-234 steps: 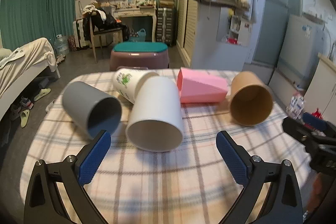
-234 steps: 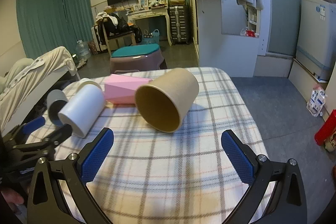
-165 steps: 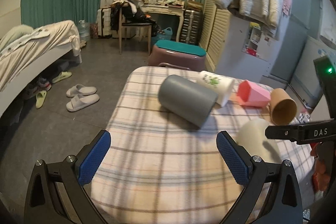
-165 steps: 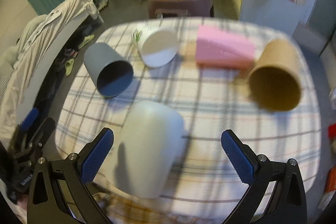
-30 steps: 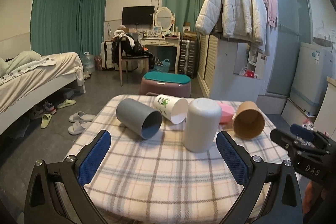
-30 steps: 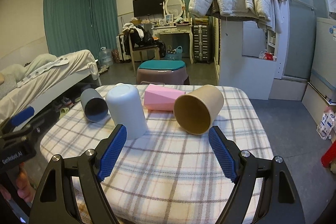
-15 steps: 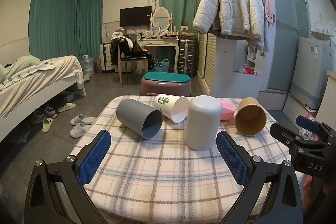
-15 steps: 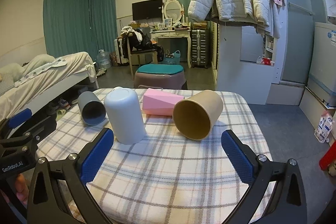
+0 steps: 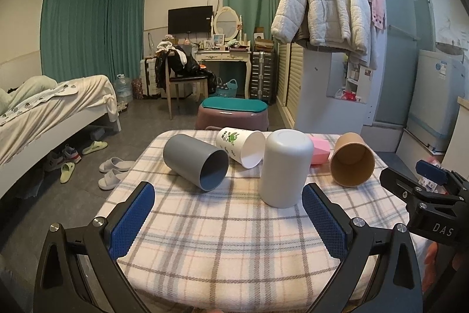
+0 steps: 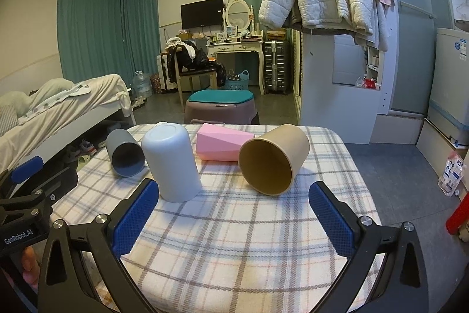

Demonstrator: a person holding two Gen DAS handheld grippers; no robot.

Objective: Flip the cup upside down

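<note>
white cup [image 9: 285, 167] stood mouth-down on plaid table [image 9: 222, 239]. left gripper [image 9: 228, 217] and right gripper [image 10: 231, 213] both spread wide, empty, near edge.

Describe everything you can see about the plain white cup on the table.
The white cup is a smooth, matte, plastic-looking tumbler with rounded edges, standing upside down, closed base up and rim on the plaid tablecloth. It sits between the lying gray cup and brown paper cup. Nothing grips it; both grippers hang back, open.
</note>
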